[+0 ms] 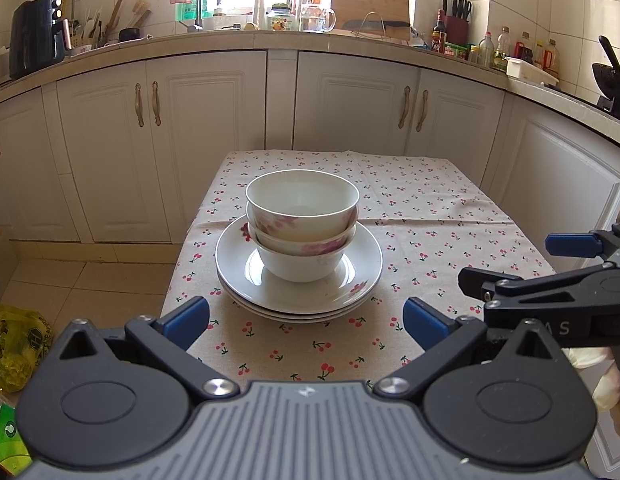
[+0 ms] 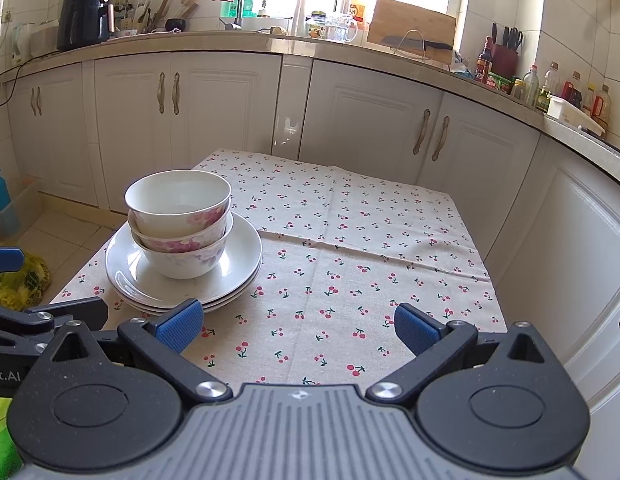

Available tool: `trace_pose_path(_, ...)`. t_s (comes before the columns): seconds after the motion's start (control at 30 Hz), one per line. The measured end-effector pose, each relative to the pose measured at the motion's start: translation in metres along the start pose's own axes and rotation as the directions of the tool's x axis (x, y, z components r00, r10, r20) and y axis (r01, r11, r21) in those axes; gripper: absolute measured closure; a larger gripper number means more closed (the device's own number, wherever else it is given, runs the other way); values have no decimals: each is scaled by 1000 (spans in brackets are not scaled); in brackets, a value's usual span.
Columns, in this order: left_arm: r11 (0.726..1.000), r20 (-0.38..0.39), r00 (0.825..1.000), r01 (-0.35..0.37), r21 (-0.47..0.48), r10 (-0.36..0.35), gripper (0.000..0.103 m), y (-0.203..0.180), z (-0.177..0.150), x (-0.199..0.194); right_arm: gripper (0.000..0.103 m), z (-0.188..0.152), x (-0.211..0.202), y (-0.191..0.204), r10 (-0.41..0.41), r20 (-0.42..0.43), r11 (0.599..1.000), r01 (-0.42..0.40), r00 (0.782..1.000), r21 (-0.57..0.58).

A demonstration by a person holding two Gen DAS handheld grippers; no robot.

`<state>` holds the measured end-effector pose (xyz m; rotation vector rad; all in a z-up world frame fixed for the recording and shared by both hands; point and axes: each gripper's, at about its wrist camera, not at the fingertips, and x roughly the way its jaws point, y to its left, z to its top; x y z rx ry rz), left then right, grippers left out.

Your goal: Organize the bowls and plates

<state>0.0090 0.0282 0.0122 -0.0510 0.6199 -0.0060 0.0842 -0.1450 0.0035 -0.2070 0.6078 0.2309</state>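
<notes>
Three white bowls with pink flowers [image 1: 302,220] [image 2: 180,220] sit nested on a stack of three white plates [image 1: 361,276] [image 2: 242,264] on the cherry-print tablecloth [image 1: 429,216] [image 2: 369,240]. My left gripper [image 1: 306,320] is open, its blue pads [image 1: 186,320] short of the plates' near rim, nothing between them. My right gripper [image 2: 298,326] is open and empty over the cloth, to the right of the stack; from the left wrist its blue-tipped fingers [image 1: 569,244] show at the right edge.
White cabinets [image 1: 206,136] and a cluttered counter [image 1: 270,36] with sink tap, jars and bottles run behind the small table. A yellow bag [image 1: 14,340] lies on the tiled floor to the left. Cabinets [image 2: 569,240] stand close to the table's right.
</notes>
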Motion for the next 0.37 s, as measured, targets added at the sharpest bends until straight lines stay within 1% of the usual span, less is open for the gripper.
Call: trace_pose_path(0.37, 1000, -7, 1000, -1, -2, 1, 1, -1, -1, 3, 0, 1, 3, -1, -1, -8, 1000, 1, 1000, 4)
